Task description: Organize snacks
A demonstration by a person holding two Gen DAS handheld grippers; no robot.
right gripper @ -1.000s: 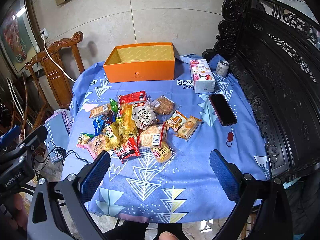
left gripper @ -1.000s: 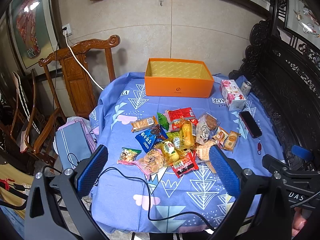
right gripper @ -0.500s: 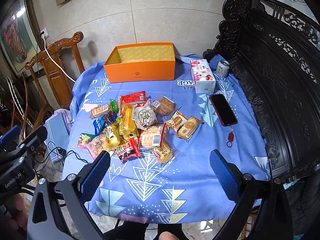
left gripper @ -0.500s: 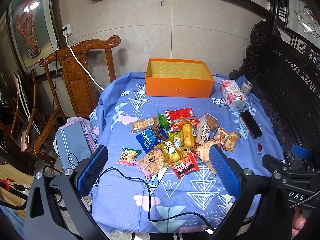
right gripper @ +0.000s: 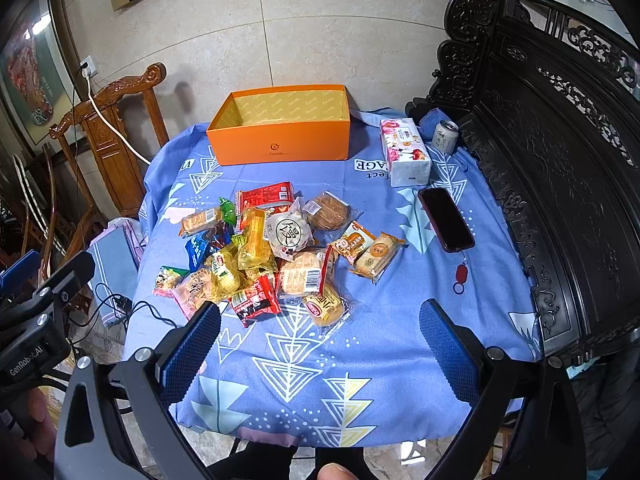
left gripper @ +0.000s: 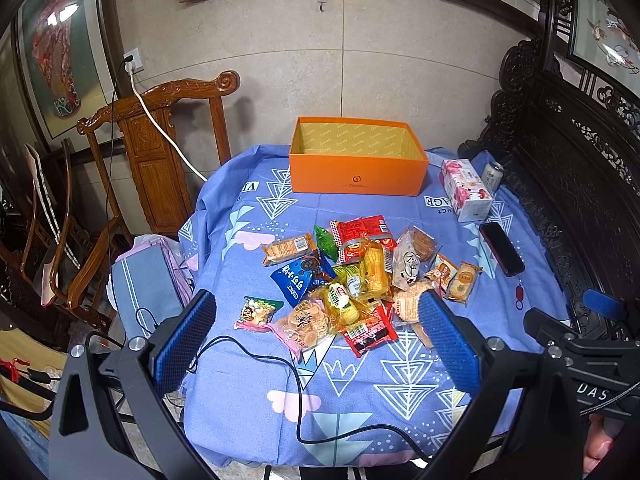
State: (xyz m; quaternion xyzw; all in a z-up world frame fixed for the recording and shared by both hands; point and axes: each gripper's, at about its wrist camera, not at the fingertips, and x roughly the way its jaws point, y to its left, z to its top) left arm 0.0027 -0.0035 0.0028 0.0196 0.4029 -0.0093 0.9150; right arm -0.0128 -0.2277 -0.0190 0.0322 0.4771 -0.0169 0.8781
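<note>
A pile of wrapped snacks [left gripper: 352,276] lies in the middle of a table with a blue patterned cloth [left gripper: 248,392]; it also shows in the right wrist view [right gripper: 276,252]. An open, empty orange box [left gripper: 358,172] stands at the table's far side, also seen in the right wrist view [right gripper: 280,136]. My left gripper [left gripper: 316,344] is open and empty, held above the near edge short of the pile. My right gripper [right gripper: 318,352] is open and empty above the near edge, to the right.
A tissue box [right gripper: 404,156], a drink can [right gripper: 445,136] and a dark phone [right gripper: 446,218] lie at the right. A black cable [left gripper: 288,380] crosses the near cloth. A wooden chair [left gripper: 160,152] stands left; a dark carved bench [right gripper: 560,160] runs along the right.
</note>
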